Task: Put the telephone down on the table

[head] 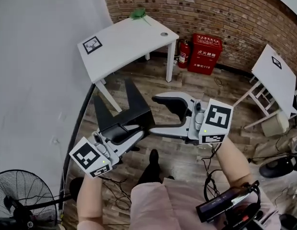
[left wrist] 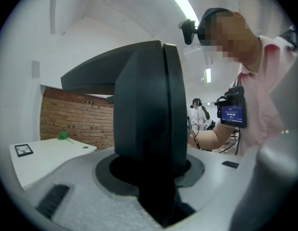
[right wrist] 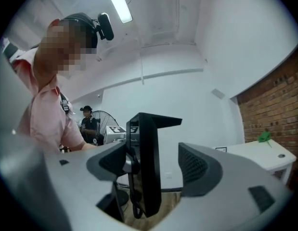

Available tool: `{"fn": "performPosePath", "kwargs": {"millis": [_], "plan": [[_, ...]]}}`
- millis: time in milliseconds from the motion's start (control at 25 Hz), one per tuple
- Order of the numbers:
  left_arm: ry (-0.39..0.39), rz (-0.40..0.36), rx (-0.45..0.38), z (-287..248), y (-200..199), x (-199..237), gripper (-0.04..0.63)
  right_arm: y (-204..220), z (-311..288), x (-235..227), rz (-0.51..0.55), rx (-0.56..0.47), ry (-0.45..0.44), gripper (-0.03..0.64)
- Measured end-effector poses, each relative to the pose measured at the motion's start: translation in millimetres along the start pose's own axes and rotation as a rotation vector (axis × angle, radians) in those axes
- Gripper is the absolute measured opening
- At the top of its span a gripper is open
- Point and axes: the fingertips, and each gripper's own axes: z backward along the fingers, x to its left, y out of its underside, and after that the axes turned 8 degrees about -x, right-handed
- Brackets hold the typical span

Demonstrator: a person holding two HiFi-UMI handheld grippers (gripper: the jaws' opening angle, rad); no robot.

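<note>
The left gripper (head: 130, 134) is clamping the black telephone (head: 134, 107) in mid-air, well short of the white table's (head: 124, 40) near edge. The right gripper (head: 160, 115) is gaping around it without pressing. The carry is seemingly underway; next comes lowering it onto the tabletop.

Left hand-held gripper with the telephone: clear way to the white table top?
Probably yes. The left hand-held gripper is shut on the telephone, and the white table shows a bare top with open floor before it. Only the right hand-held gripper, jaws open, flanks the telephone; it should back away first.
</note>
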Motion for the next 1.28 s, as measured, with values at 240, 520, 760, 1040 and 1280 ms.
{"fn": "performPosePath", "kwargs": {"millis": [240, 520, 760, 1040, 1280], "plan": [[0.121, 0.002, 0.071, -22.7, 22.9, 50.1, 0.161, 17.5, -32.4, -42.0, -0.068, -0.007, -0.073, 0.302], [0.204, 0.033, 0.090, -37.4, 26.8, 97.9, 0.161, 10.5, -53.9, -93.1, -0.051, -0.029, -0.048, 0.195], [0.263, 0.051, 0.057, -49.2, 5.3, 127.4, 0.161, -12.5, -66.2, -120.7, -0.001, -0.056, -0.044, 0.183], [0.303, 0.081, 0.079, -77.7, 0.1, 151.3, 0.161, -23.2, -57.1, -157.7, -0.009, -0.087, 0.006, 0.181], [0.318, 0.146, 0.092, -101.4, 29.1, 170.3, 0.161, 0.2, -43.7, -192.8, -0.058, -0.076, 0.045, 0.181]]}}
